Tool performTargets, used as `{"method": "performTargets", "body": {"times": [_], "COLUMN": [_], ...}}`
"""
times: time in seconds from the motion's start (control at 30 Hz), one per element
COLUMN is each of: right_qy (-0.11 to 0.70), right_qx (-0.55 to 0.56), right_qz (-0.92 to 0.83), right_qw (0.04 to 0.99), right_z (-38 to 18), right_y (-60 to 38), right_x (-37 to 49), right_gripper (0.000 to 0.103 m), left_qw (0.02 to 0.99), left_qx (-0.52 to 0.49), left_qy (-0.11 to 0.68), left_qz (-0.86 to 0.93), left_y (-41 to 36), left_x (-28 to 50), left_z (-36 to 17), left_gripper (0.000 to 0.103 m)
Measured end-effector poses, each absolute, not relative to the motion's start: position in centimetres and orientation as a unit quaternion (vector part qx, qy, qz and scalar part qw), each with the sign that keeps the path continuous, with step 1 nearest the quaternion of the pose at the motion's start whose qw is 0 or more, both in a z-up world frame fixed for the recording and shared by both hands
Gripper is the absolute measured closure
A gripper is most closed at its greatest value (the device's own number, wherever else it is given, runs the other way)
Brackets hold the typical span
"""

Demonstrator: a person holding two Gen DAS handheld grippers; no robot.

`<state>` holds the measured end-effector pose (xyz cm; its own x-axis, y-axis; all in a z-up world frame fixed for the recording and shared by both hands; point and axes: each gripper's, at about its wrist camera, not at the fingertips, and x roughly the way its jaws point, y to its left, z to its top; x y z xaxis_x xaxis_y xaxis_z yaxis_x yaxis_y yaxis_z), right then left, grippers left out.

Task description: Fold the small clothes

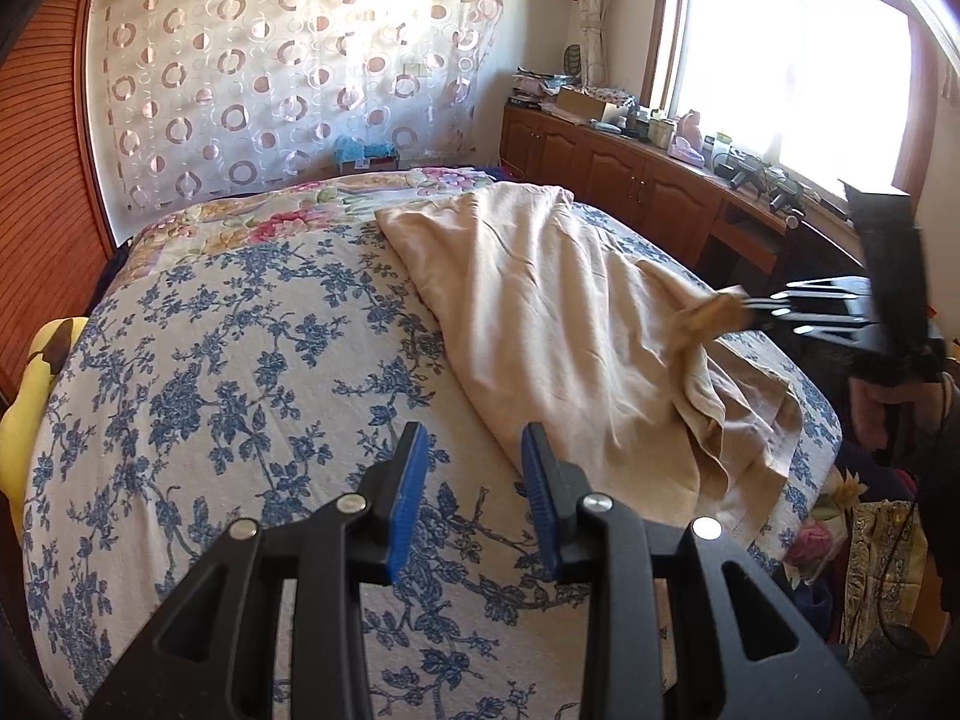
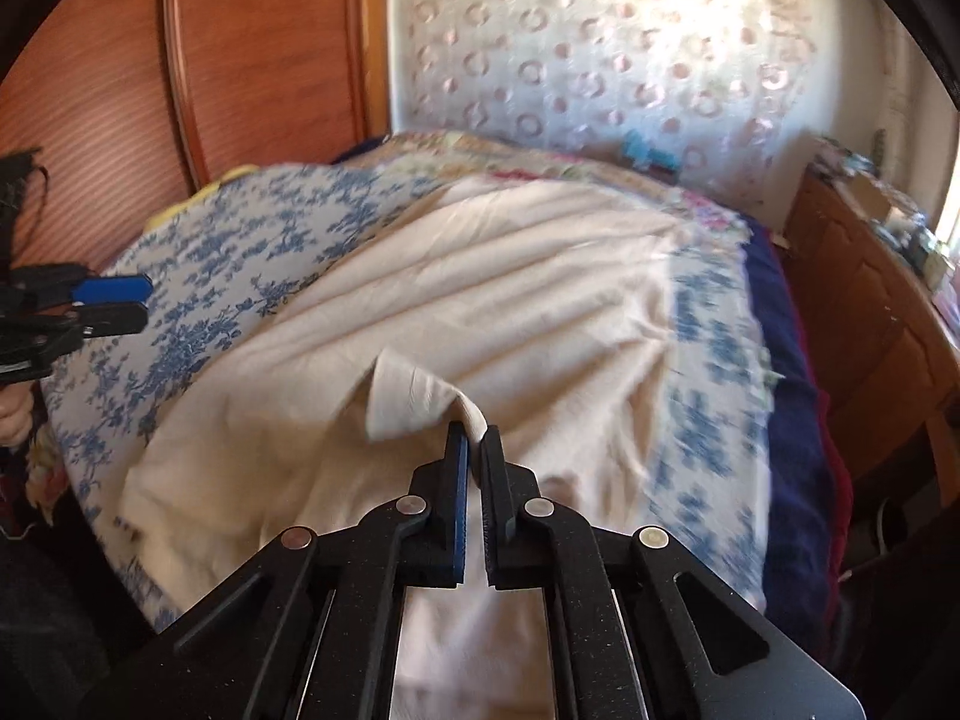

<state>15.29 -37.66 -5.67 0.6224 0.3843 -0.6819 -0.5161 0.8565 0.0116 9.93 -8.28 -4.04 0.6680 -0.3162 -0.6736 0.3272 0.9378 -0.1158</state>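
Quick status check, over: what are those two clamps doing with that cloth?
Right gripper shut on beige garment, corner pinched. Left gripper open, empty, over floral bedspread. Nothing in the way.

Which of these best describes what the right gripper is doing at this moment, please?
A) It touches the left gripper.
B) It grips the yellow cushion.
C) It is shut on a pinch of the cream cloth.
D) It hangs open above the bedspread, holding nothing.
C: the right gripper has its jaws closed on a raised pinch of the cream cloth, well apart from the left gripper.
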Motion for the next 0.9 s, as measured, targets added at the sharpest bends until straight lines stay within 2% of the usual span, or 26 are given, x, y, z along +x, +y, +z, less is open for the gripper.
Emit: {"method": "performTargets", "body": {"times": [0.3,0.47,0.53,0.57,0.6,0.73,0.83,0.87,0.9], "right_qy": [0.382,0.380,0.378,0.378,0.379,0.421,0.420,0.420,0.419], "right_qx": [-0.084,-0.059,-0.048,-0.041,-0.034,-0.025,-0.030,-0.027,-0.025], "right_qz": [0.190,0.171,0.176,0.179,0.183,0.177,0.171,0.171,0.176], "right_qw": [0.900,0.907,0.908,0.907,0.907,0.889,0.891,0.891,0.890], "right_z": [-7.0,-7.1,-7.0,-7.1,-7.3,-9.9,-10.5,-10.5,-10.5], "right_y": [-45.0,-45.6,-44.9,-44.5,-44.0,-42.5,-42.1,-42.1,-42.2], "right_x": [11.6,11.2,11.5,11.7,11.9,13.2,12.8,12.8,12.7], "right_gripper": [0.102,0.101,0.080,0.056,0.047,0.046,0.046,0.048,0.063], "left_qw": [0.902,0.893,0.888,0.886,0.885,0.876,0.875,0.875,0.875], "left_qx": [0.012,0.018,0.021,0.024,0.026,0.028,0.023,0.020,0.017], "left_qy": [0.385,0.397,0.404,0.407,0.410,0.425,0.426,0.425,0.424], "left_qz": [-0.196,-0.211,-0.217,-0.219,-0.221,-0.226,-0.229,-0.230,-0.231], "left_y": [-10.2,-11.4,-11.9,-12.1,-12.2,-12.5,-12.5,-12.5,-12.5], "left_x": [9.8,9.5,9.3,9.2,9.0,8.5,7.9,7.7,7.6], "left_z": [-5.5,-6.5,-6.9,-7.2,-7.4,-8.4,-9.0,-9.0,-9.0], "left_gripper": [0.072,0.072,0.072,0.072,0.072,0.072,0.072,0.072,0.072]}}
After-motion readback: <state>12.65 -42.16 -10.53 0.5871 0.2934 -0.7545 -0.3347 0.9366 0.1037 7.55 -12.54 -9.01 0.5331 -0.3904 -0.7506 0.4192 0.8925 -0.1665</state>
